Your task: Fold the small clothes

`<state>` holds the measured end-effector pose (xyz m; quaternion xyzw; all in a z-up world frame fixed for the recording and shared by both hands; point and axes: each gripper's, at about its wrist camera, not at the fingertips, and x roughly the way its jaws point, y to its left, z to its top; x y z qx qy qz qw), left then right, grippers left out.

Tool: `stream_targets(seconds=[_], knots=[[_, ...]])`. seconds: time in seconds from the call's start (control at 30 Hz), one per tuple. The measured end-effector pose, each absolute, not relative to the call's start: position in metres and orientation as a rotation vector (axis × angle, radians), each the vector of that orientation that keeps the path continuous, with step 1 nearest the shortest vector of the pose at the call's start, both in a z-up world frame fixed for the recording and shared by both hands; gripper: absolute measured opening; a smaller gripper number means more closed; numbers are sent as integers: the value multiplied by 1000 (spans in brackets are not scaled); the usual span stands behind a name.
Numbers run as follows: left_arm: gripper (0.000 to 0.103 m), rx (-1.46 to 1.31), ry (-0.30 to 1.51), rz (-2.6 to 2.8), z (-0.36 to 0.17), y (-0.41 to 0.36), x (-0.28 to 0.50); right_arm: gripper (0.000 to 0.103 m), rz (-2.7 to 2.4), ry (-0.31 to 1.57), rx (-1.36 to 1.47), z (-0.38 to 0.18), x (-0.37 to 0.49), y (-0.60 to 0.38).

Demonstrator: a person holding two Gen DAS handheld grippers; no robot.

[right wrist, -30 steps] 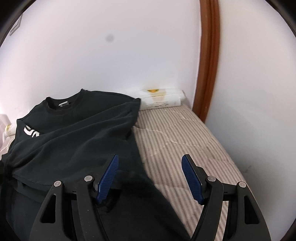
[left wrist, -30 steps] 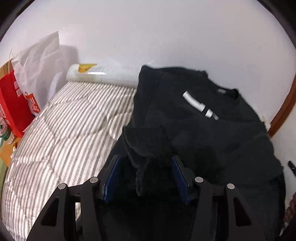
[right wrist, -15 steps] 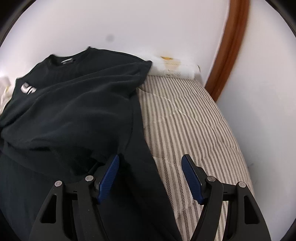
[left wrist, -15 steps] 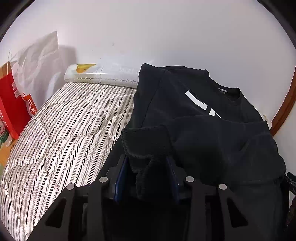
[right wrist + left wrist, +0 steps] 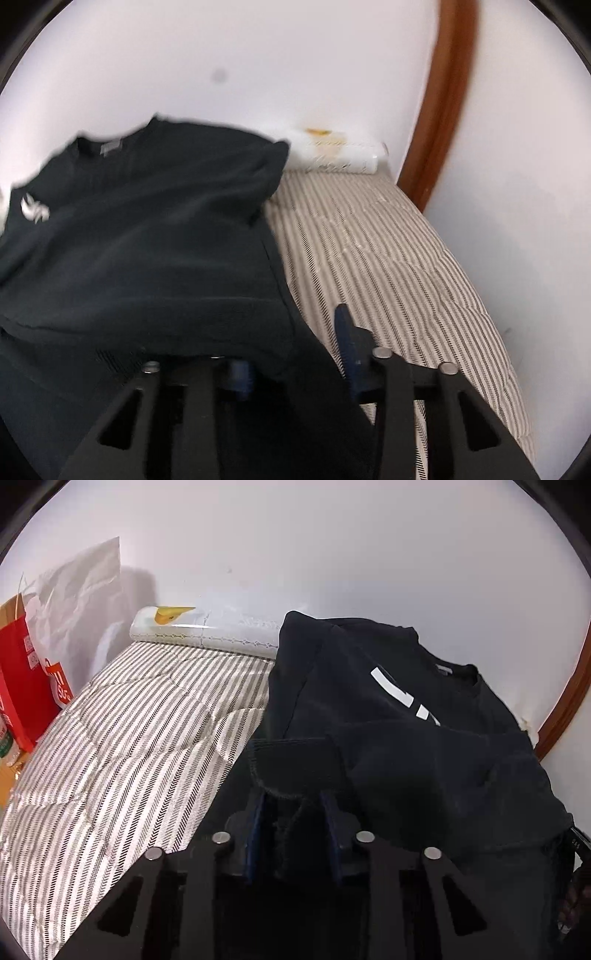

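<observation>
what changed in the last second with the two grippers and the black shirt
Both jaws are closing. The left hand-held gripper narrowed around the ribbed cuff it already straddled. The right hand-held gripper dropped lower and closed in on the black shirt edge. The shirt, striped bedding and white pack stayed put.

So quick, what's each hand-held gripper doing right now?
Left hand-held gripper: closing on the black shirt's cuff.
Right hand-held gripper: closing, shirt fabric between its jaws.
</observation>
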<state>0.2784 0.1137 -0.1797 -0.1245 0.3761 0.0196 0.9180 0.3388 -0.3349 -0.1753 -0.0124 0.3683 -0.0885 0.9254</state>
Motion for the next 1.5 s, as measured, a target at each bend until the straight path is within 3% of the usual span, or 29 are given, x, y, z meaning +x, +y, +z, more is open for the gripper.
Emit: stream_targets(seconds=[0.2, 0.3, 0.57, 0.83, 0.97, 1.37, 1.5], knots=[[26, -247, 782, 38, -180, 111, 281, 30, -280, 800, -18, -170, 325, -348], [27, -250, 782, 40, -180, 112, 281, 38, -310, 846, -131, -174, 323, -338], [35, -233, 781, 25, -180, 108, 282, 44, -6, 726, 31, -129, 266, -325], [35, -219, 797, 38, -182, 105, 283, 43, 1, 820, -74, -166, 296, -267], [38, -191, 817, 67, -185, 102, 286, 40, -128, 770, -61, -165, 313, -275], [38, -178, 825, 69, -186, 102, 287, 41, -140, 839, 321, -175, 313, -359], [38, -181, 825, 68, -186, 102, 287, 40, -163, 820, 304, -168, 302, -359]])
